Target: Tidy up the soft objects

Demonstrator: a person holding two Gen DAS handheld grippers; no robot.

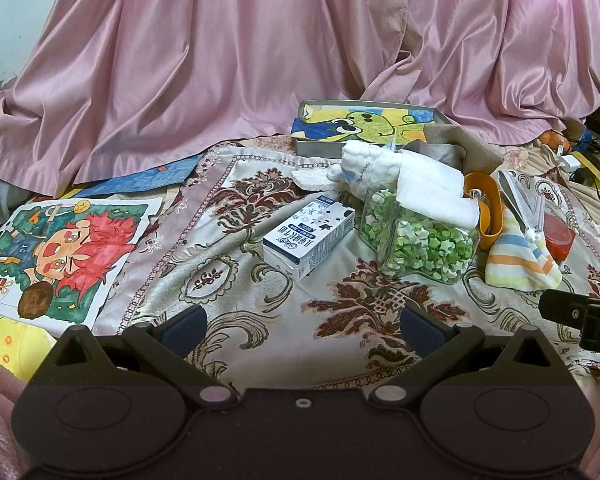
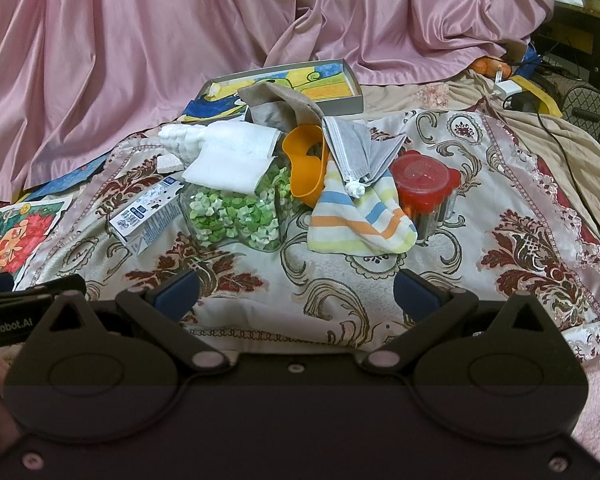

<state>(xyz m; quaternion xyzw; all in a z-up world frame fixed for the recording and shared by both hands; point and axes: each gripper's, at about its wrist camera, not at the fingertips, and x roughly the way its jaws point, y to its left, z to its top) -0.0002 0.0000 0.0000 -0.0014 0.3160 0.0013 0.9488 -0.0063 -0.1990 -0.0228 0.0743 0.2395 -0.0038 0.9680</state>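
Task at outset, judging by layout: nothing sorted yet. Left gripper [image 1: 300, 322] and right gripper [image 2: 296, 290] hover low over patterned cloth [image 2: 520, 208], jaws wide, empty. Soft items lie heaped among hard ones: striped sock [image 2: 360, 222] just beside red-lidded jar [image 2: 422, 184]; grey mask [image 2: 364, 144] draped over sock; white cloth [image 2: 232, 158] atop jar of green stars [image 2: 236, 216]. Milk carton [image 1: 310, 238] left of heap. All soft items remain to move.
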